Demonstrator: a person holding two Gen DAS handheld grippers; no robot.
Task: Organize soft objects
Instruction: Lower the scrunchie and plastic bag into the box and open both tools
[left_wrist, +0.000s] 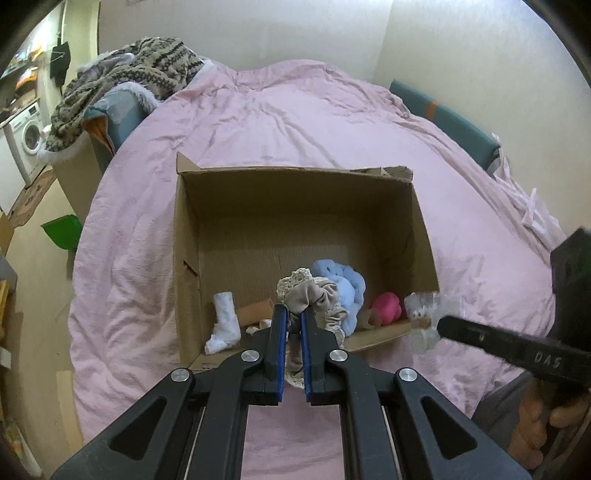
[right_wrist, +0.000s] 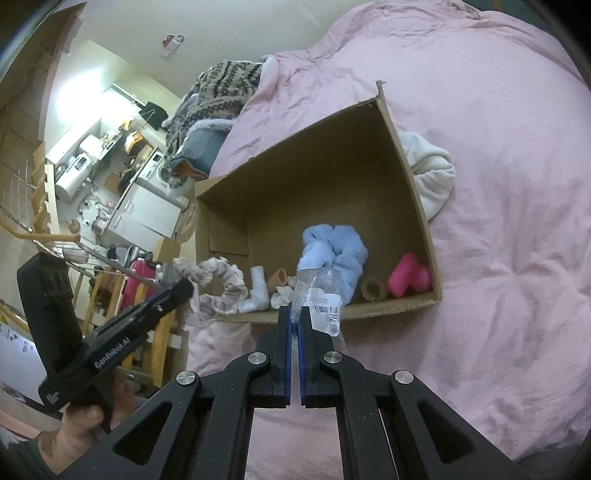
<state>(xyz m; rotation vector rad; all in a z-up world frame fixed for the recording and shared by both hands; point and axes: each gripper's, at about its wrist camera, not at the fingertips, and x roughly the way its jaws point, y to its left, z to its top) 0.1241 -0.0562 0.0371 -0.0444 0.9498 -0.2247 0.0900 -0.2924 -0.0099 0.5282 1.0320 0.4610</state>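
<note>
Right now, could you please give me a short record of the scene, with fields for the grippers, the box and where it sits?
left gripper: shut on a beige scrunchie, held over the near edge of the box
right gripper: shut on a clear plastic bag with a printed label
box: open cardboard, on a pink bedspread
in the box: blue fluffy cloth, pink toy, white sock

The cardboard box (left_wrist: 303, 221) lies open above, its far half bare; soft items (left_wrist: 340, 291) crowd the near wall.
</note>
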